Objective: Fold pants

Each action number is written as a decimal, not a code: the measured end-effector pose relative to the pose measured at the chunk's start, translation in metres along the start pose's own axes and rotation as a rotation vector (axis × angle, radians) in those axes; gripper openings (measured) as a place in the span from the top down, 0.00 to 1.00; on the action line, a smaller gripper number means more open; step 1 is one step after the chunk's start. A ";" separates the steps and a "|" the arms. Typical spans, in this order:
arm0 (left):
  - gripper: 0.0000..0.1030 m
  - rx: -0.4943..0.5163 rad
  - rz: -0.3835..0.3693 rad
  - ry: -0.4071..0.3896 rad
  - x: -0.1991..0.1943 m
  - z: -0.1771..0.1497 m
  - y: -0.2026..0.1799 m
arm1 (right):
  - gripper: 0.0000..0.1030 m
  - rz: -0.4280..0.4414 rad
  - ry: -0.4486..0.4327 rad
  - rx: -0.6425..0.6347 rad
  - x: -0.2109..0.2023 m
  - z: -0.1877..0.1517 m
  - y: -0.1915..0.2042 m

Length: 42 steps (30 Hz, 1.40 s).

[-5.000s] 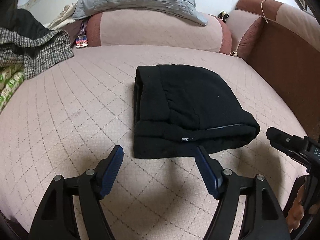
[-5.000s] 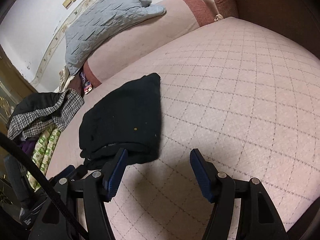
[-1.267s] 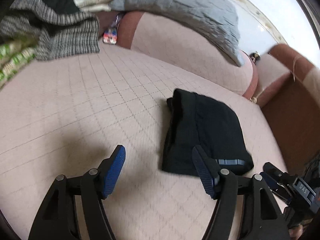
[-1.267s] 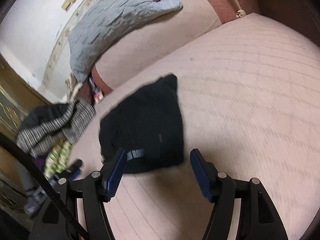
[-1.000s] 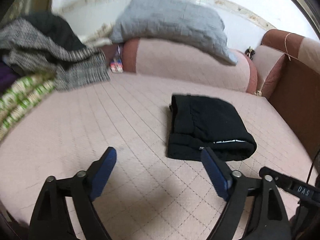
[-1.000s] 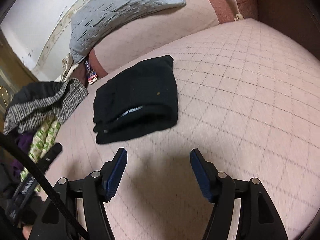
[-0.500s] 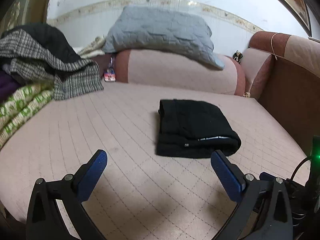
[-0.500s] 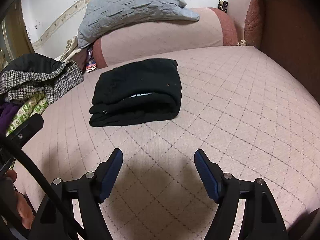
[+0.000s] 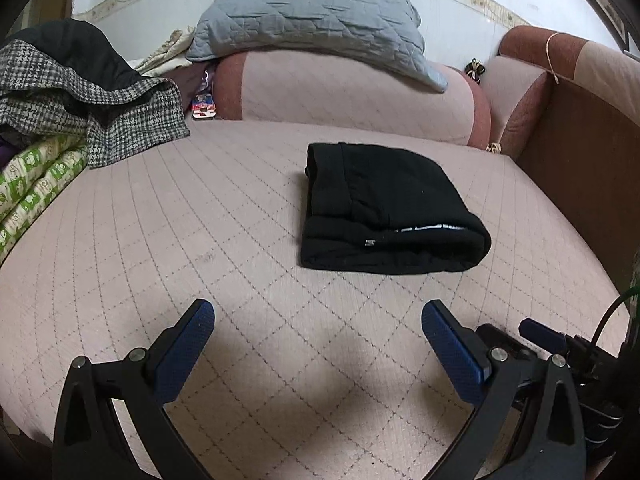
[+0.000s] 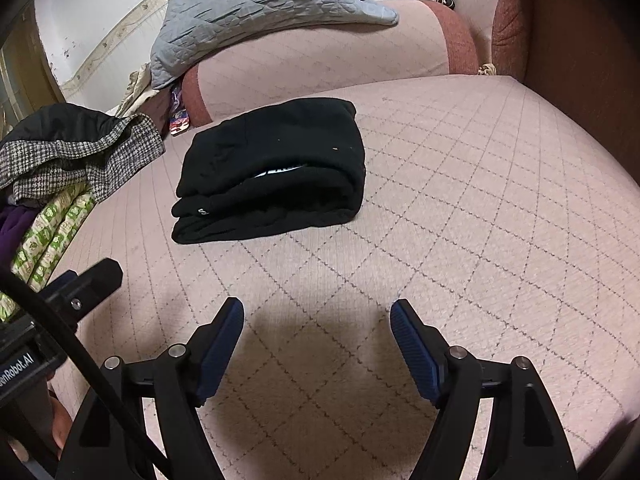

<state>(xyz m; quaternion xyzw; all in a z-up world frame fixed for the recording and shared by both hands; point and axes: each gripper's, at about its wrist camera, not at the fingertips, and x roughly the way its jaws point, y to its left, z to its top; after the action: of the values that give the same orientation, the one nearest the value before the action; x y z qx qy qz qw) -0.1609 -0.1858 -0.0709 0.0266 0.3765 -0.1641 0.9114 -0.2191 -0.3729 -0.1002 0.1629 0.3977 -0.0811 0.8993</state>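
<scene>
The pants point(image 9: 384, 208) lie folded into a thick black bundle on the pink quilted bed point(image 9: 200, 240), touching neither gripper. In the left wrist view they sit at about 1 o'clock from the left gripper point(image 9: 318, 320), well ahead of its fingertips, with the rounded fold toward 3 o'clock and a pale strip showing between the layers on the near edge. The left gripper hangs over bare bed, its blue pads point(image 9: 188, 344) spread wide and holding nothing.

In the right wrist view the pants point(image 10: 272, 168) lie at about 11 o'clock from the right gripper point(image 10: 316, 316), again apart from it. The right gripper is likewise released, its pads point(image 10: 412, 348) parted over the quilt with nothing between them.

A grey pillow point(image 9: 316, 16) rests on the bolster point(image 9: 352, 96) at 12 o'clock beyond the pants. A houndstooth coat point(image 9: 80, 100) is heaped at 10 o'clock over a green-patterned blanket point(image 9: 36, 184).
</scene>
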 end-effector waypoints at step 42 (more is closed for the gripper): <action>0.00 0.004 -0.028 0.112 0.022 -0.011 -0.003 | 0.19 -0.026 0.005 -0.012 0.010 -0.004 0.004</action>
<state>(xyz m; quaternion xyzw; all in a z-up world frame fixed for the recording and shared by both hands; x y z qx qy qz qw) -0.1549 -0.1927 -0.0933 0.0325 0.4268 -0.1759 0.8865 -0.2141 -0.3675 -0.1089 0.1525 0.4027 -0.0902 0.8980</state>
